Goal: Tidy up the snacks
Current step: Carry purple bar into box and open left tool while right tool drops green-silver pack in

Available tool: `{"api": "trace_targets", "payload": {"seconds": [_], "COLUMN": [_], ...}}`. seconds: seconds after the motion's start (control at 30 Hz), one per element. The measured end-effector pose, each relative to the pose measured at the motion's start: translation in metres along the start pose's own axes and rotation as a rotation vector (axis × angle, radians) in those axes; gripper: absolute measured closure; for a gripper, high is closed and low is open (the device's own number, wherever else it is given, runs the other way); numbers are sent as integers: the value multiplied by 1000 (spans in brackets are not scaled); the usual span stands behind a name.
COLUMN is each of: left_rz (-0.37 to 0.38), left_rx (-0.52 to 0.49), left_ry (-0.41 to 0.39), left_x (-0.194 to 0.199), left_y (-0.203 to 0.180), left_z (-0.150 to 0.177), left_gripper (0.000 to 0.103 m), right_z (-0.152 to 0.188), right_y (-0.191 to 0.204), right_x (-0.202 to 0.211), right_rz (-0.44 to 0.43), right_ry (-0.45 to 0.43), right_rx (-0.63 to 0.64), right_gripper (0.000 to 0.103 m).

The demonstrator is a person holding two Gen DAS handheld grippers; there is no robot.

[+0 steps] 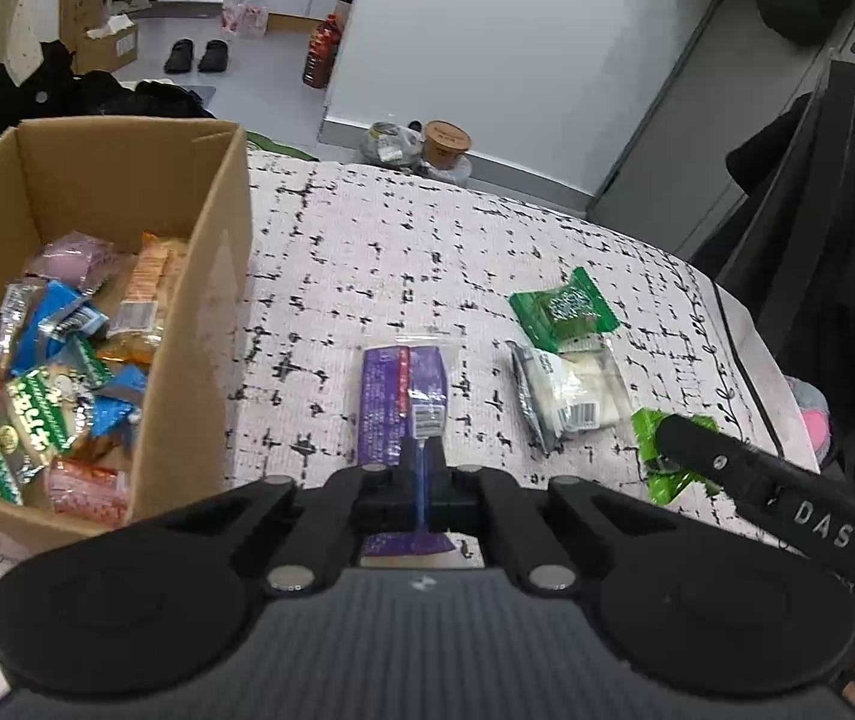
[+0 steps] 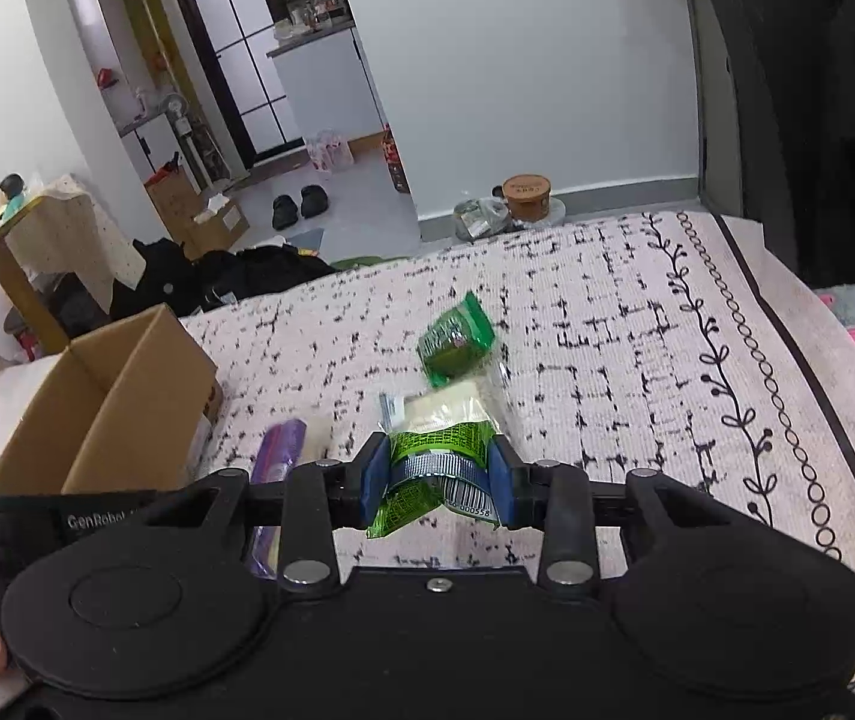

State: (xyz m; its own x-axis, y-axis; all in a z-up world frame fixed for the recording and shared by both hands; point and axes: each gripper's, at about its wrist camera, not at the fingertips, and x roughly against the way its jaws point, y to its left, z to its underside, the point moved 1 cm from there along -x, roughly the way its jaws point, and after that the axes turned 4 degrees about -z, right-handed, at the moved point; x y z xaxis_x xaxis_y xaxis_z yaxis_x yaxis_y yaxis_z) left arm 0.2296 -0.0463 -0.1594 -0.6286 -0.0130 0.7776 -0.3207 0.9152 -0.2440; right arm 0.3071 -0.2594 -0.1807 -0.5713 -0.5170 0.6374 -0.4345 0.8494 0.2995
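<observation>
Left tongs [image 1: 421, 480]: pinched narrow on the near seam of the purple snack packet [image 1: 404, 399], which lies ahead of them on the bed cover [image 1: 367, 252].
Right tongs [image 2: 436, 480]: clamped across a green snack packet [image 2: 436, 450], light and crinkly; film looks slippery, so I grip mid-body.
Loose ahead: one white packet [image 1: 571, 393], one more green packet [image 1: 565, 309].
Cardboard box [image 1: 211, 228]: left of my tongs, many snacks inside.

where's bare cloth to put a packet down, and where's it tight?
Free: cloth between cardboard box and purple packet; far stretch beyond green packet; patterned border strip. Crowded: green packet, white packet and right gripper bunch together.
</observation>
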Motion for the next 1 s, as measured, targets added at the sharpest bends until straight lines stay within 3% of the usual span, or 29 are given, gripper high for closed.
{"api": "trace_targets", "payload": {"seconds": [0.13, 0.2, 0.27, 0.33, 0.53, 0.63, 0.7, 1.0], "left_rz": [-27, -61, -78, -63, -82, -92, -114, -91], "left_rx": [-7, -22, -40, -42, -47, -53, -72, -65], "left_ry": [13, 20, 2, 6, 63, 60, 62, 48], "left_x": [-10, -17, -20, -24, -43, -45, -45, -25], "left_y": [-2, -4, -6, -8, -6, -5, -6, -5], "left_z": [-1, 0, 2, 2, 10, 13, 14, 5], "left_gripper": [91, 61, 48, 41, 41, 48, 68, 73], "right_z": [4, 6, 8, 9, 8, 6, 6, 2], "right_y": [-5, -7, -10, -12, -10, -5, -2, 5], "right_x": [-2, -3, -3, -3, -3, -3, -5, -3], "right_rz": [8, 10, 15, 20, 23, 15, 10, 8], "right_ry": [17, 24, 30, 37, 41, 37, 36, 13], "right_rx": [-10, -13, -12, -12, -13, -14, -11, -18], "right_gripper": [68, 68, 68, 68, 68, 68, 68, 68]}}
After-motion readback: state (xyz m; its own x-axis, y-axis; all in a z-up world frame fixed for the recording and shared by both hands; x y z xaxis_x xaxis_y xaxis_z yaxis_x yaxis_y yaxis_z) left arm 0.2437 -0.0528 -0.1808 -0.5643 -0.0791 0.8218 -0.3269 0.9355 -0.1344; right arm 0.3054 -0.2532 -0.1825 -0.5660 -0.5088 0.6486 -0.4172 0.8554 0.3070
